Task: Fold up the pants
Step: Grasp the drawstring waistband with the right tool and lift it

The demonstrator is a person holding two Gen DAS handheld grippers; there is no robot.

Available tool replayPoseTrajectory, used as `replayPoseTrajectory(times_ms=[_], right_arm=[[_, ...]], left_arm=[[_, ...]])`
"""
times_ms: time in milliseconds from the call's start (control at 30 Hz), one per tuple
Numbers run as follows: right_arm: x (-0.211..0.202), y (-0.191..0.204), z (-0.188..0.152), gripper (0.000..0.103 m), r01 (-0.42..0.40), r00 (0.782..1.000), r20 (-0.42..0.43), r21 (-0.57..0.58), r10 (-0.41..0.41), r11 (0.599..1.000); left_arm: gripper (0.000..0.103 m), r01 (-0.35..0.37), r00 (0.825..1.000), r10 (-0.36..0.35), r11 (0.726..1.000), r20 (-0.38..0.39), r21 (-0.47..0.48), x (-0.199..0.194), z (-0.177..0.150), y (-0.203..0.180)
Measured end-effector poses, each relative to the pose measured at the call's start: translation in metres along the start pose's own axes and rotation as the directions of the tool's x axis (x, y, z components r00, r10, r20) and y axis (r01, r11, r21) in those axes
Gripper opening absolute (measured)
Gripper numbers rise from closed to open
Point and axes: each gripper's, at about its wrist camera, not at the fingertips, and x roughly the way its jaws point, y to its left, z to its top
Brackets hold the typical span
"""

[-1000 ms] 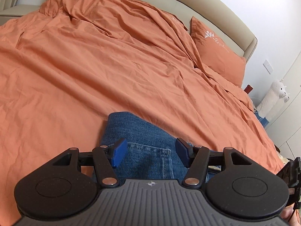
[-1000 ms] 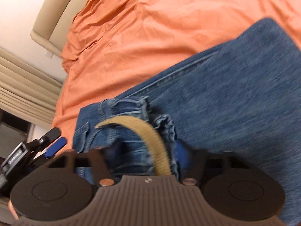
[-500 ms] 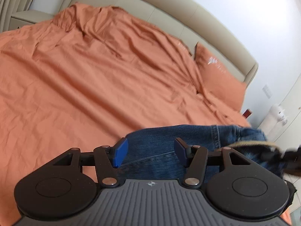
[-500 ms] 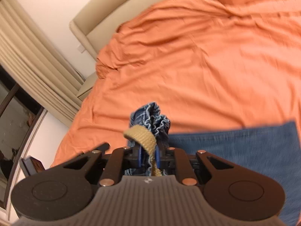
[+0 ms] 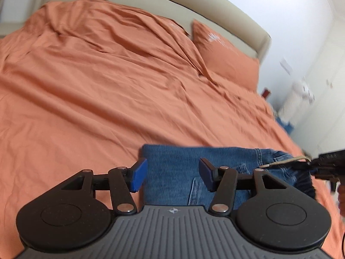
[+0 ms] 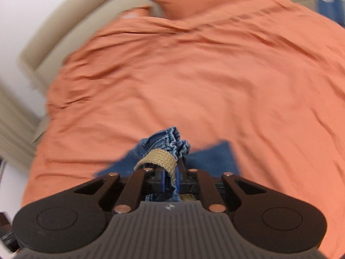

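Observation:
Blue jeans lie folded on the orange bed cover. My left gripper hovers over their left end, open, blue pads apart and touching nothing. In the left wrist view my right gripper comes in from the right, pulling the gathered waistband and a tan woven strap. In the right wrist view the right gripper is shut on the bunched waistband and the tan strap, lifted above the flat denim.
An orange pillow lies against the beige headboard at the far end. A hand shows at the right edge. White cabinets stand beyond the bed's right side, pleated curtains on the other.
My right gripper closed on the waistband and strap and lifted them off the bed. The jeans' waist end rose at the right in the left wrist view, and the left pads narrowed slightly.

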Motion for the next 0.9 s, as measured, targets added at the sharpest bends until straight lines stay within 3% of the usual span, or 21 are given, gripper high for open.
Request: replayPoseTrajectory(times_ms=[167,367,400,500,567,733,800,900], right_arm=[[0.032,-0.049,-0.018,0.003,0.063,0.998,-0.034,0.072,-0.060,0.995],[0.072,-0.063,-0.040,0.005,0.119,0.991,-0.062,0.034,-0.117,0.992],[0.070,-0.063,-0.041,0.008,0.116,0.992,-0.050,0.033,-0.114,0.993],[0.044,-0.055,-0.047,0.032,0.126,0.991,0.036,-0.008,-0.126,0.992],[0.015,-0.052,-0.058,0.032,0.129,0.983,0.136,-0.016,-0.125,0.992],[-0.032,-0.053,-0.111,0.031,-0.029,0.953,0.303,0.081,0.003,0.996],[-0.034,-0.051,-0.131,0.030,-0.056,0.947,0.320,0.081,0.027,0.995],[-0.020,-0.047,-0.141,0.030,-0.040,0.968,0.250,0.041,0.029,0.998]], left_arm=[[0.063,-0.006,0.997,0.011,0.997,-0.072,0.075,0.024,-0.013,-0.014],[0.063,-0.053,0.990,0.064,0.994,-0.127,0.092,0.041,-0.022,-0.009],[0.063,-0.054,0.990,0.065,0.995,-0.128,0.088,0.039,-0.022,-0.008],[0.063,-0.045,0.991,0.056,0.995,-0.121,0.092,0.027,-0.023,-0.011],[0.063,-0.048,0.991,0.062,0.992,-0.115,0.113,0.017,-0.027,-0.016],[0.063,-0.049,0.987,0.076,0.982,-0.143,0.180,-0.003,-0.033,-0.036],[0.063,-0.055,0.984,0.097,0.963,-0.149,0.263,-0.015,-0.037,-0.048],[0.068,-0.088,0.977,0.156,0.917,-0.148,0.389,-0.038,-0.047,-0.065]])
